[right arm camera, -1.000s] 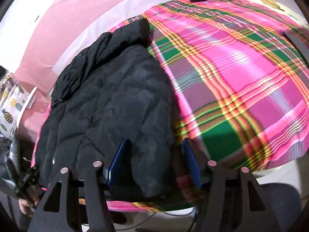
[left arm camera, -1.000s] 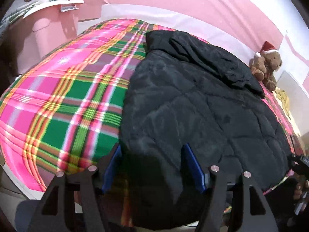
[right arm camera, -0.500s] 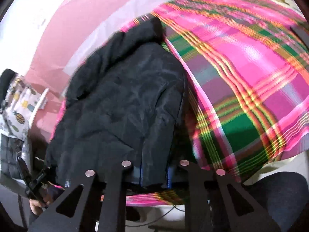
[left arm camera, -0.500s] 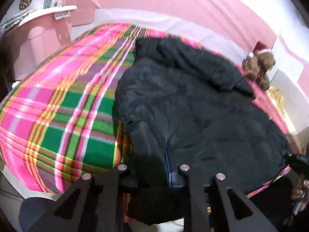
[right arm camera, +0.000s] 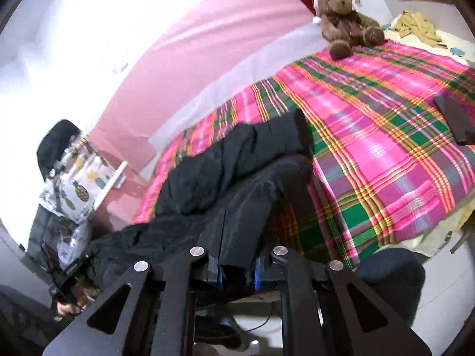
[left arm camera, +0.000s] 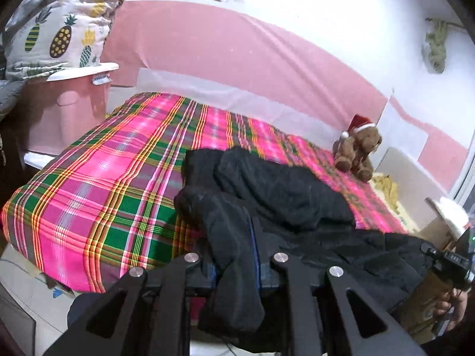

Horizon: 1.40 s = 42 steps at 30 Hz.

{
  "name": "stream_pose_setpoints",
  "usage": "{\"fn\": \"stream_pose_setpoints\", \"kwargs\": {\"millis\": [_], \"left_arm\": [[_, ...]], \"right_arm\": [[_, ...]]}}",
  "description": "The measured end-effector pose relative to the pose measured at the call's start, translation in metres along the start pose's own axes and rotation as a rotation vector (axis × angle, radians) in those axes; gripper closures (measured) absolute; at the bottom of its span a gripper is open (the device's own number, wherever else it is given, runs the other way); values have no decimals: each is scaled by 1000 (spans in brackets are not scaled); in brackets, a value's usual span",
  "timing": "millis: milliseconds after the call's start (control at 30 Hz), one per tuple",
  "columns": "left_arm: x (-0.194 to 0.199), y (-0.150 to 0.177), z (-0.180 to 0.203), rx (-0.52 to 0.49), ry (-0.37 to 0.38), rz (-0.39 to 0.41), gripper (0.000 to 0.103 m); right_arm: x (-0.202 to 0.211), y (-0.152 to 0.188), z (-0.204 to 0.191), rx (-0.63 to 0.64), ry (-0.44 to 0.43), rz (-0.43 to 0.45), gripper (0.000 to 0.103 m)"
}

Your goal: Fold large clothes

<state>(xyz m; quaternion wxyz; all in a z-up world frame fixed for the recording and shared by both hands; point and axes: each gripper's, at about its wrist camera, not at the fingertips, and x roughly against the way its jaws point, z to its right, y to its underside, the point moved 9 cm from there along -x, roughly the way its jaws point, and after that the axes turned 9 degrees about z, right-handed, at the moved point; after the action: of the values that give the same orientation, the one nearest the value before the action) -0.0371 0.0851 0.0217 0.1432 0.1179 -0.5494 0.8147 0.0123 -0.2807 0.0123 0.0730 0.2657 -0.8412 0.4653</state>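
Black quilted jacket (left arm camera: 276,195) lies on the plaid bed cover (left arm camera: 98,178), near edge lifted off the bed. Left gripper (left arm camera: 234,264): jaws have just closed, now pinching the jacket's left hem corner, fabric bunched and hanging between them. Right gripper (right arm camera: 237,267): jaws have likewise just closed, pinching the right hem corner. Teddy bear (right arm camera: 344,12) in a Santa hat sits at the far edge, well apart from the jacket.
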Motion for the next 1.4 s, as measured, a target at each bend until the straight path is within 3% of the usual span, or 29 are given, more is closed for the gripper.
{"fn": "stream_pose_setpoints", "kwargs": {"millis": [167, 333, 667, 867, 1000, 1167, 1400], "left_arm": [[9, -21, 13, 10, 38, 44, 86], [-10, -44, 19, 29, 56, 69, 86], [-109, -102, 11, 49, 7, 64, 85], [-190, -112, -6, 49, -68, -15, 85], [-240, -100, -21, 57, -112, -89, 84], [-287, -73, -39, 67, -145, -187, 79], [-318, -50, -47, 110, -130, -230, 70]], "right_arm": [[19, -17, -11, -18, -30, 68, 90], [6, -40, -14, -35, -56, 110, 89], [-82, -120, -28, 4, -14, 108, 89], [-160, -146, -13, -21, 68, 33, 89], [-214, -150, 1, -18, 136, -46, 88], [-272, -131, 31, -24, 221, -167, 85], [-311, -101, 60, -67, 234, -251, 81]]}}
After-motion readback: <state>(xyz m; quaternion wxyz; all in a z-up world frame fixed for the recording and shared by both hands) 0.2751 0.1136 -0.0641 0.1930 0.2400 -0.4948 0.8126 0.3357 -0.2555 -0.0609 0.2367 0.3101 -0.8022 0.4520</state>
